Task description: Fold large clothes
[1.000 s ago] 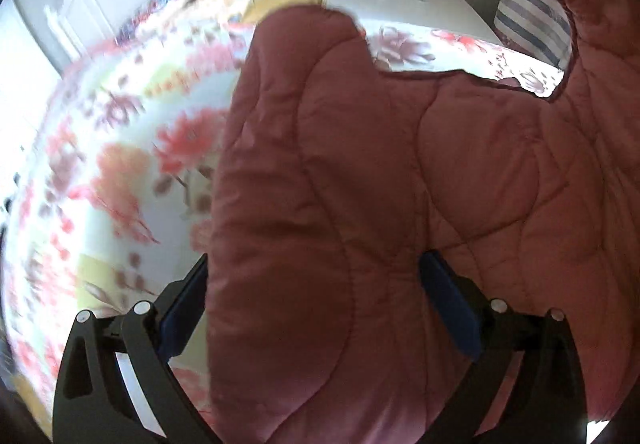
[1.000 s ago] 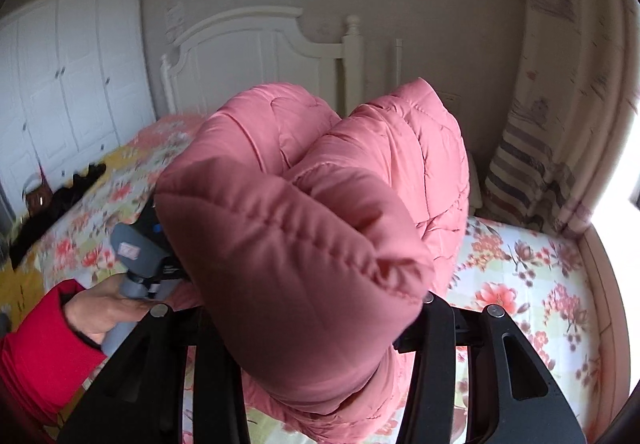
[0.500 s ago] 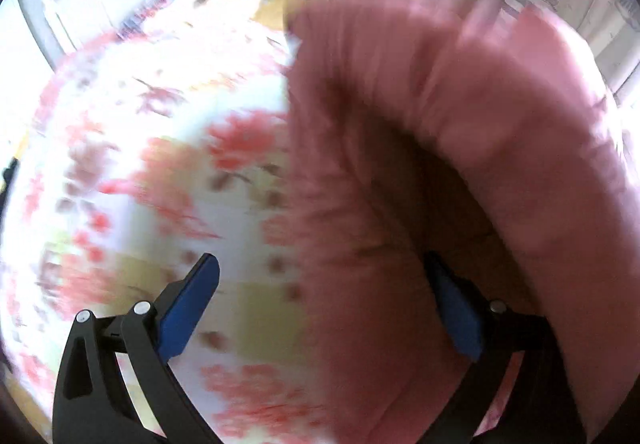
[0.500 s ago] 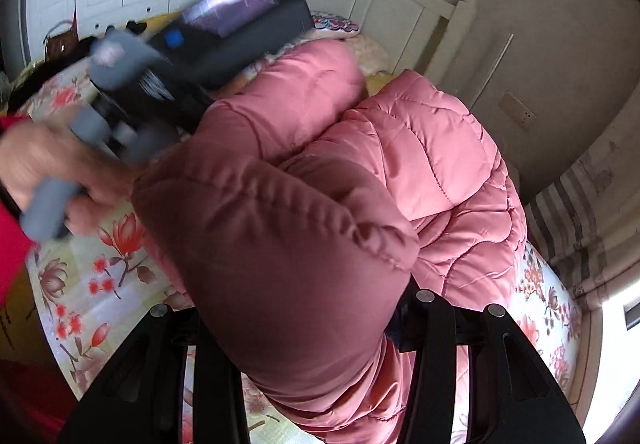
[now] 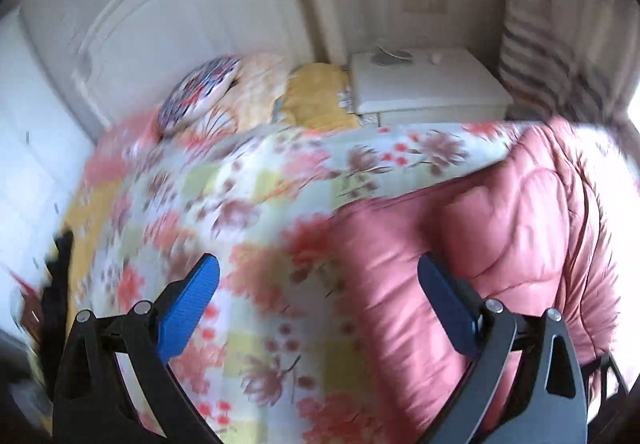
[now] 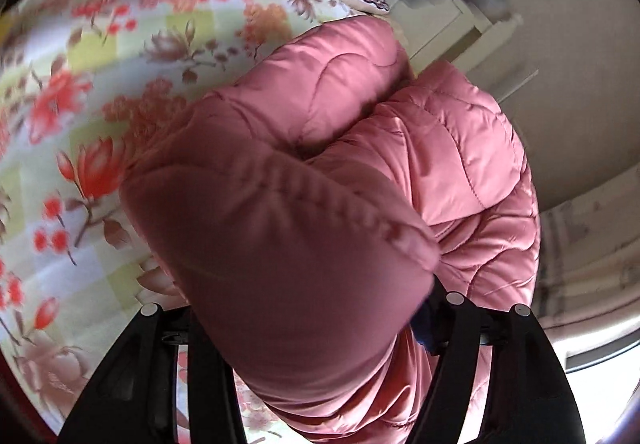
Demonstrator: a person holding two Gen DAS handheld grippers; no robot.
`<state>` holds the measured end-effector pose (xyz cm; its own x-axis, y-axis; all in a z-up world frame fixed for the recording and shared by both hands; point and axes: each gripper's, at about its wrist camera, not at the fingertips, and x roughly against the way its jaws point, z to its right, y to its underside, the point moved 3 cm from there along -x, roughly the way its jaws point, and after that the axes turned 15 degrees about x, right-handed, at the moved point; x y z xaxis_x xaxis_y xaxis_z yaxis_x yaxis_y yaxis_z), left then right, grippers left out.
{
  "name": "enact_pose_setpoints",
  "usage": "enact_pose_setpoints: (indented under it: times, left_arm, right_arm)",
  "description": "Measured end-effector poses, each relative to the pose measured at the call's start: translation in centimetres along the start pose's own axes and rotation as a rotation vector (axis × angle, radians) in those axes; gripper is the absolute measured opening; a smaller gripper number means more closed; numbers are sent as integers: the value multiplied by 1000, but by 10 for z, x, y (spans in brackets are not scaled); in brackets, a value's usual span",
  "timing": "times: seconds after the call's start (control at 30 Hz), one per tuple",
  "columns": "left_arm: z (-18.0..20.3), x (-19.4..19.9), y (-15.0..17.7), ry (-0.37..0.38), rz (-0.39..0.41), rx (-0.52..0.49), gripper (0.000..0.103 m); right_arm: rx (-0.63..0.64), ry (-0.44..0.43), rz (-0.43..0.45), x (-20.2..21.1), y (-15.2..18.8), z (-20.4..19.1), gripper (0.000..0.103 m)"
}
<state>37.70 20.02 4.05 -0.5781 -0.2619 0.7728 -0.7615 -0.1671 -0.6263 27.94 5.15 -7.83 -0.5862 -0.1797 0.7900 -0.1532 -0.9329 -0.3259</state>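
Right gripper (image 6: pixel 304 308) opening around a thick fold of the puffy pink quilted coat (image 6: pixel 400 172), padding bulging up between the black fingers and hiding the pads, so contact impossible to confirm; release apparently under way. Left gripper (image 5: pixel 320 292) spread wide, blue pads (image 5: pixel 188 300) bare, nothing between them but bedspread below and the near edge of the coat (image 5: pixel 500 228) just beside the right pad. Farther out, coat heaped in soft folds on the right side of the floral bedspread in red, pink and pale green (image 5: pixel 260 204), bunched rather than flat, with one padded lobe doubled over another. Beyond, at the far end, a patterned round cushion (image 5: pixel 200 96) and a yellow pillow (image 5: pixel 316 96) against the white carved headboard (image 5: pixel 192 12), with a white bedside cabinet (image 5: pixel 428 84) to the far right and a striped curtain (image 5: pixel 536 64) past it. Judged from this: one fold just laid down and being let go. Next, probably, a clean withdrawal of the right fingers without dragging the slippery padding open, then a fresh grasp on an outer edge or sleeve to flatten and double the bundle again.
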Motion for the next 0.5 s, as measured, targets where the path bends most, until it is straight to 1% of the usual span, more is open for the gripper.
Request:
enact_pose_setpoints:
  times: [0.1, 0.2, 0.33, 0.37, 0.4, 0.47, 0.5]
  left_arm:
    - [53, -20, 1, -42, -13, -135, 98]
    - [76, -34, 6, -96, 7, -186, 98]
    - [79, -59, 13, -102, -48, -157, 100]
    - [76, -69, 17, -100, -75, -145, 100]
    - [74, -81, 22, -95, -110, -129, 101]
    - [68, -88, 27, -72, -124, -94, 101]
    - [64, -91, 27, -59, -126, -72, 101]
  right_arm:
    - [86, 52, -38, -2, -6, -10, 68]
    - [153, 106, -64, -5, -8, -18, 68]
    - [150, 112, -47, -5, -7, -18, 68]
    - [145, 113, -35, -4, -6, -17, 68]
    - [133, 109, -12, -2, -5, -15, 69]
    - [95, 88, 37, 8, -2, -8, 72]
    - [49, 49, 80, 17, 2, -1, 72]
